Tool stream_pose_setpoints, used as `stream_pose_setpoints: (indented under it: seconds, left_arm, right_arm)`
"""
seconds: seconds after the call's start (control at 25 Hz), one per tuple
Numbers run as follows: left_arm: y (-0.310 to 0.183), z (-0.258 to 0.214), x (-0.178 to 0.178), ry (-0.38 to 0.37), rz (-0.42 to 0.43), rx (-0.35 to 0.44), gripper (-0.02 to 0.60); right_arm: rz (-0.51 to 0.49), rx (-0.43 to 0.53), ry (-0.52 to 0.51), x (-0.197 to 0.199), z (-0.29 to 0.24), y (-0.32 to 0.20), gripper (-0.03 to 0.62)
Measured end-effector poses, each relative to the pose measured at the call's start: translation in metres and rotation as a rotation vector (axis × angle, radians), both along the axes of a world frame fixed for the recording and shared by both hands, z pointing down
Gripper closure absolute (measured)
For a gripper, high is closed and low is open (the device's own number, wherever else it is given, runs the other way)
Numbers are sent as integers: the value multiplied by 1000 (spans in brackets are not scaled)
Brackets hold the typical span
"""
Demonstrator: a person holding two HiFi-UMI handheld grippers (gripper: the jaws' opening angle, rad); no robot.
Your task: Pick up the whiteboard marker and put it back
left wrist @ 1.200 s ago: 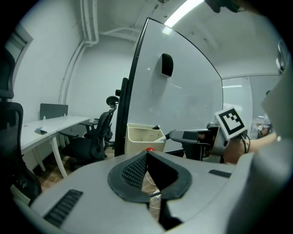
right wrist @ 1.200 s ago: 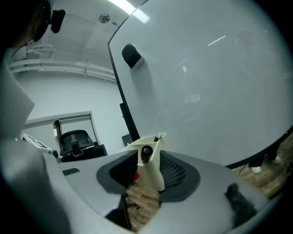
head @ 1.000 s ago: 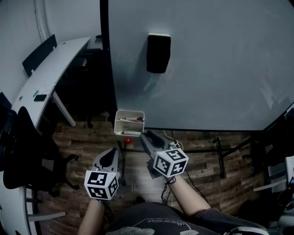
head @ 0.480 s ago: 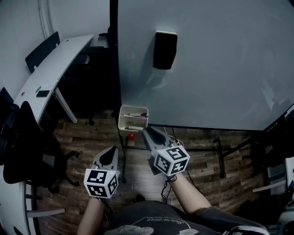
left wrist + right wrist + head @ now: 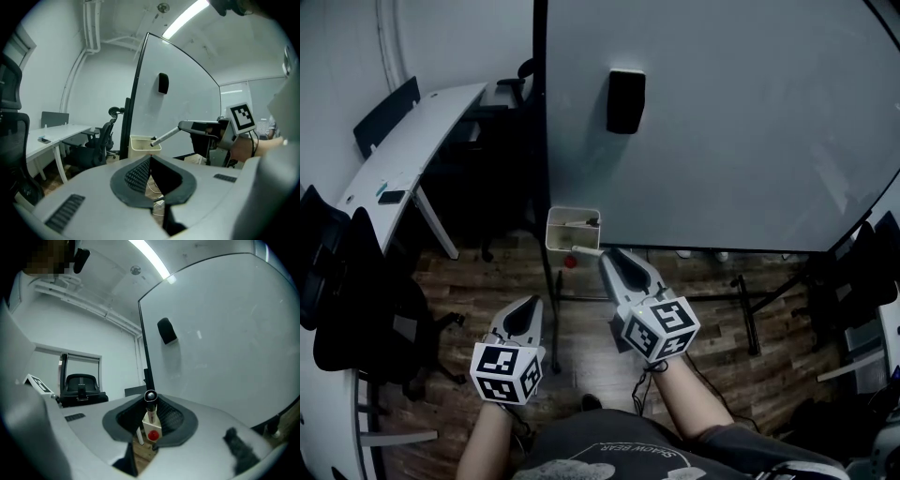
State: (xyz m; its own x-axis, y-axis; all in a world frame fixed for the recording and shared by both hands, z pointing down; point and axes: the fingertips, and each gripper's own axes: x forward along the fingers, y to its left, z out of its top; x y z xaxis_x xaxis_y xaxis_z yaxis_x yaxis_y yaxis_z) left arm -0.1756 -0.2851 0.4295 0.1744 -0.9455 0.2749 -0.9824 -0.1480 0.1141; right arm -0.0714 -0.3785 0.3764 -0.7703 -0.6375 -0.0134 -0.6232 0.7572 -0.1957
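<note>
My right gripper is shut on a white whiteboard marker; its jaws have just been closing, with the marker between them. The marker sticks out past the fingertips toward the white box fixed at the whiteboard's lower left corner. In the right gripper view the marker runs straight out between the pads, dark cap end forward. The left gripper view shows the marker reaching over the box. My left gripper hangs lower left, jaws together, holding nothing.
A black eraser sticks to the board. A red object lies on the floor under the box. The board's stand legs cross the wood floor. A white desk and dark office chairs stand at the left.
My right gripper was at the box a second ago; it has risen and pulled back slightly with the marker now in its jaws. The left gripper shifted only a little.
</note>
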Motion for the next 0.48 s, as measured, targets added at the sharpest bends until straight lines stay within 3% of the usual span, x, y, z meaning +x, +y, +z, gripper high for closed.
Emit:
stream_pose_setpoints:
  seconds: [0.48]
  left_arm:
    - [85, -8, 24, 12, 58, 21, 568]
  right_arm:
    - [23, 12, 50, 25, 4, 102, 513]
